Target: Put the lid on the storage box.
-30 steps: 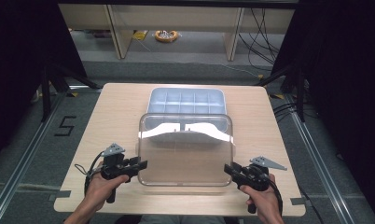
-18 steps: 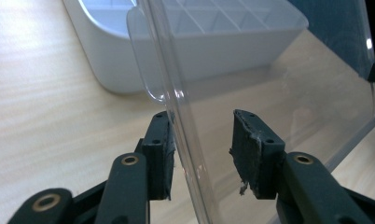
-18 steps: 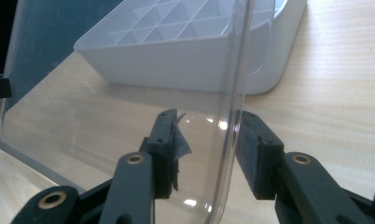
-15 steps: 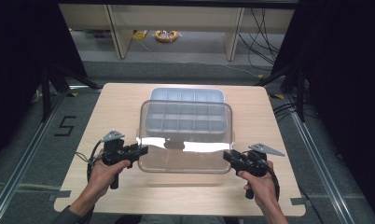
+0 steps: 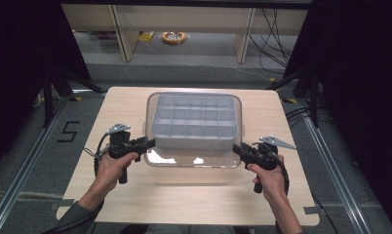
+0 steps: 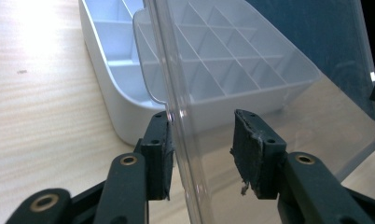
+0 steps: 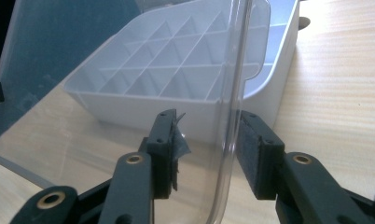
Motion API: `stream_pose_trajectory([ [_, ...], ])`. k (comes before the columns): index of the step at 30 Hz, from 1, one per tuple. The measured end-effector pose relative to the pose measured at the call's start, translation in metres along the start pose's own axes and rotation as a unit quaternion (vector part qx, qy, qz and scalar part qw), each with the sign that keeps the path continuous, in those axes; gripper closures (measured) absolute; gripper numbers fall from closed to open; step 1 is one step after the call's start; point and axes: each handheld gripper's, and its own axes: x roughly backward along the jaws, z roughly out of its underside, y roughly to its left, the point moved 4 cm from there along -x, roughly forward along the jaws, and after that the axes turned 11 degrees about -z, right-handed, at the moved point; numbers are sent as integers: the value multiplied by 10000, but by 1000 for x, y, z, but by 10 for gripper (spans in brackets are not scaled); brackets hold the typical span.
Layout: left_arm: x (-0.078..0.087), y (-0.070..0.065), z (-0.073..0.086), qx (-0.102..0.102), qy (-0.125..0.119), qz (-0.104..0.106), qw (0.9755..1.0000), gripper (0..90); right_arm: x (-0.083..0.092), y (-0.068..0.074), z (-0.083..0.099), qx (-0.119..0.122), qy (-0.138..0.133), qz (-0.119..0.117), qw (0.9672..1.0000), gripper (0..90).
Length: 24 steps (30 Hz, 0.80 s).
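Above the divided tray [image 5: 193, 122] on the worktop [image 5: 135, 195], my left claw [image 5: 147, 144] and right claw [image 5: 237, 148] each pinch an edge of the clear lid [image 5: 194, 158], carried over but not yet seated.

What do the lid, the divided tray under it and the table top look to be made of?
Lid: clear, glossy, probably hard plastic; the tray shows through it and it throws bright glare.
Tray: pale grey-white, opaque, seemingly moulded plastic with a smooth, slightly shiny finish and thin divider walls.
Table: light wood or wood-look laminate with visible grain, matte; which of the two is unclear.
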Motion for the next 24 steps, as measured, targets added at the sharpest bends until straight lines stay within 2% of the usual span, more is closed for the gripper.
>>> stream_pose_trajectory([
  [1, -1, 0, -3, 26, -21, -23, 10000, 579, -2, 0, -2, -60, -114, -114, 9999, 609],
  [2, -2, 0, -6, 35, -11, -22, 10000, 579, -3, -1, -4, -33, -113, -86, 9999, 609],
  [3, -4, 0, -9, 38, -11, -40, 10000, 579, -3, -1, -6, -123, -91, -66, 9999, 609],
  [4, -5, 1, -12, 39, 0, -19, 10000, 579, -4, -3, -8, -60, -165, -44, 9998, 609],
  [5, -7, 0, -15, 77, -18, -50, 10000, 578, -5, 1, -10, -296, -176, -86, 9994, 609],
  [7, -10, 0, -20, 92, -4, -59, 9999, 577, -6, -5, -16, -73, -199, 6, 9998, 609],
  [8, -12, 0, -22, 101, -15, -65, 9999, 577, -7, -3, -19, -260, -234, -40, 9994, 609],
  [9, -13, 0, -25, 120, 6, -68, 9999, 577, -9, -6, -21, -127, -255, 48, 9996, 609],
  [11, -17, 1, -31, 144, -22, -97, 9998, 576, -12, -9, -27, -92, -294, 41, 9995, 608],
  [12, -20, 1, -34, 163, -30, -130, 9998, 575, -12, -6, -29, -308, -248, 73, 9992, 608],
  [13, -22, 2, -37, 173, -45, -144, 9997, 574, -14, -11, -32, -77, -277, 111, 9995, 608],
  [14, -25, 3, -39, 185, -30, -164, 9997, 573, -15, -12, -34, -104, -211, 134, 9996, 608],
  [15, -27, 3, -42, 215, -31, -179, 9996, 571, -17, -10, -37, -290, -264, 135, 9991, 608],
  [17, -32, 4, -47, 250, -34, -200, 9995, 570, -22, -15, -42, -124, -310, 185, 9993, 607],
  [18, -35, 5, -49, 283, -29, -205, 9994, 569, -24, -17, -44, -131, -322, 187, 9992, 607],
  [19, -38, 6, -51, 283, -5, -224, 9993, 567, -25, -15, -46, -338, -326, 158, 9988, 606],
  [20, -41, 6, -53, 337, 14, -227, 9992, 565, -27, -18, -48, -213, -331, 218, 9990, 606],
  [22, -46, 7, -56, 394, 27, -202, 9990, 562, -29, -21, -51, -248, -334, 213, 9989, 603],
  [23, -49, 8, -58, 405, 28, -222, 9989, 561, -31, -21, -52, -363, -350, 234, 9985, 602],
  [24, -52, 8, -60, 420, 40, -219, 9989, 559, -32, -25, -54, -263, -354, 263, 9987, 601],
])
